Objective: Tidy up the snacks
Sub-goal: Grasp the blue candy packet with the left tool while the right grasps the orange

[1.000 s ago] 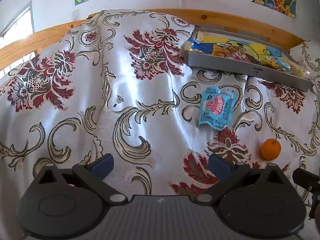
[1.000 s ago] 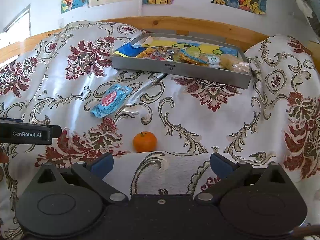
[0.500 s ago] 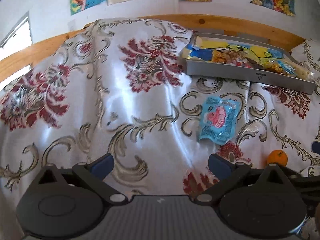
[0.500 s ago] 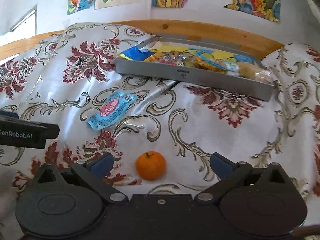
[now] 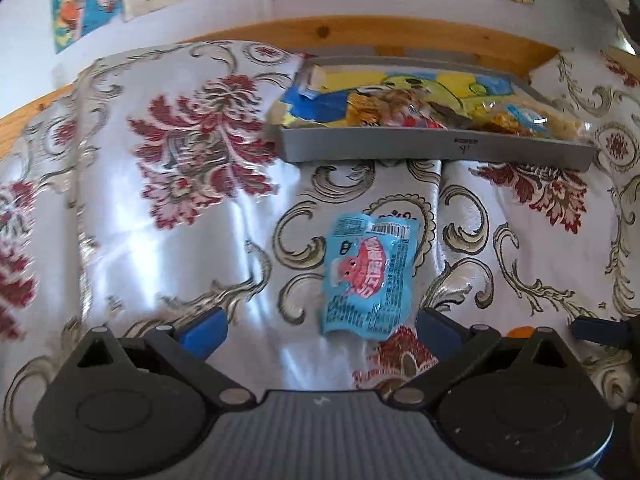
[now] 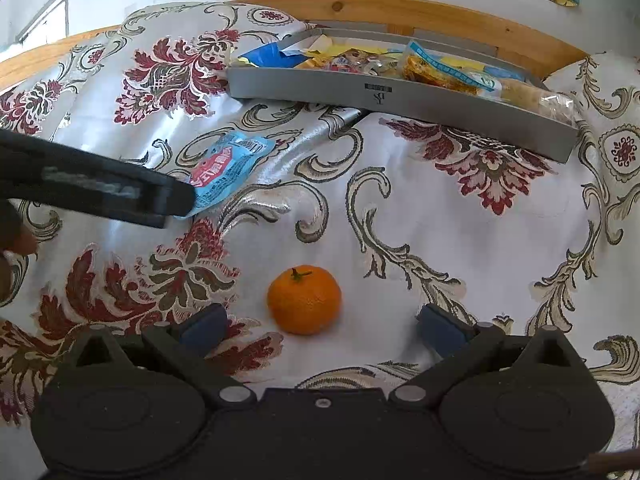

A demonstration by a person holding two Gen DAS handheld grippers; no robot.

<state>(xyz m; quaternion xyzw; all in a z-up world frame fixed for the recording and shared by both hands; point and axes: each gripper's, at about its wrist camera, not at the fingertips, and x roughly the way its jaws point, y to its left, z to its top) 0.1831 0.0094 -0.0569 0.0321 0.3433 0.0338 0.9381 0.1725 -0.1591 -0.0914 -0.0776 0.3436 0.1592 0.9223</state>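
A light-blue snack packet [image 5: 368,276] lies flat on the patterned cloth, just ahead of my open left gripper [image 5: 320,330] and a little right of its centre line. In the right wrist view the same packet [image 6: 226,166] is partly covered by the dark left gripper body [image 6: 92,184]. A small orange [image 6: 304,300] sits on the cloth right in front of my open right gripper [image 6: 320,326], between the finger lines; only its top edge [image 5: 520,331] shows in the left wrist view. A grey tray [image 5: 432,148], also [image 6: 400,98], full of snack packets stands further back.
The floral cloth [image 5: 180,220] covers a bed, with folds and a raised hump on the left. A wooden bed rail [image 6: 400,10] and a wall with posters lie behind the tray. A person's fingers [image 6: 12,256] show at the left edge.
Both grippers have moved forward. The blue packet now lies close before the left gripper, and the orange lies close before the right one. The left gripper now covers part of the packet in the right view.
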